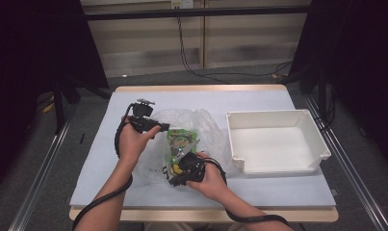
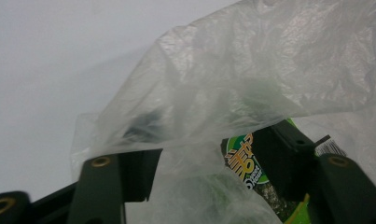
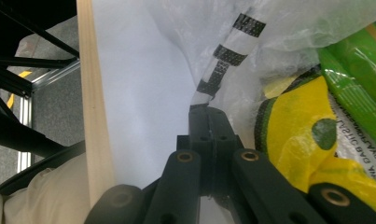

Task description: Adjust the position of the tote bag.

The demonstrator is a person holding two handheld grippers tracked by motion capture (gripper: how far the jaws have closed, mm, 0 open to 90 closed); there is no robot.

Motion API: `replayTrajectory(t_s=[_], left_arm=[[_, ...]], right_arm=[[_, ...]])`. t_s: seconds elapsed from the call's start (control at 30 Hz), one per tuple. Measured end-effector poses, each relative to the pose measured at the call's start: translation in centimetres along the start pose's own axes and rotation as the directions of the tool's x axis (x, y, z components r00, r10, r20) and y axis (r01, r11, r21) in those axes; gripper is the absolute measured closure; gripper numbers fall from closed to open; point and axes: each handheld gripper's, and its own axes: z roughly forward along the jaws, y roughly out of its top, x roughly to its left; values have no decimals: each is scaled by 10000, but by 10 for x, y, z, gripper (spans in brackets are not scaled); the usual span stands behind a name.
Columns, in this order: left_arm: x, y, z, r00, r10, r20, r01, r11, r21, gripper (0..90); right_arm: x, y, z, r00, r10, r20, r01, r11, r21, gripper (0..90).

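two grippers working a clear plastic bag point(image 1: 201, 130) with a green packet point(image 1: 181, 140) inside, mid-table beside an empty white bin point(image 1: 278, 139).

right gripper point(image 1: 178, 179) with jaws pressed together, pinching the bag's near edge by its black-striped strip point(image 3: 225, 63), film pulled taut up from the tips; yellow and green packet point(image 3: 311, 130) lying just to the side of the shut jaws, inside the bag. left gripper point(image 1: 163, 128) with jaws apart, reaching into the bag's far-left side; crumpled film point(image 2: 232, 88) draped over and between the two fingers point(image 2: 288, 154), no pad seen pressing on it; green packet point(image 2: 251, 172) sitting low between them, close against the right-hand finger.
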Motion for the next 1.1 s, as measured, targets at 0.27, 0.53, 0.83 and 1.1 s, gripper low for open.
replayTrajectory(t_s=[0.27,0.53,0.83,1.1], left_arm=[[1,2,15,9987,172,-477,-155,9993,346,581],[21,7,9,9949,-124,-1004,202,9968,770,900],[34,10,2,9955,-332,-893,398,9966,728,900],[25,5,3,9987,-204,-470,243,9961,847,900]], right_arm=[[3,0,2,9998,-147,-105,149,9998,122,900],[6,1,5,9992,-296,-286,300,9994,168,900],[9,0,5,9989,-272,-372,273,9996,21,900],[-2,7,-20,9995,306,59,-299,9952,-937,758]])
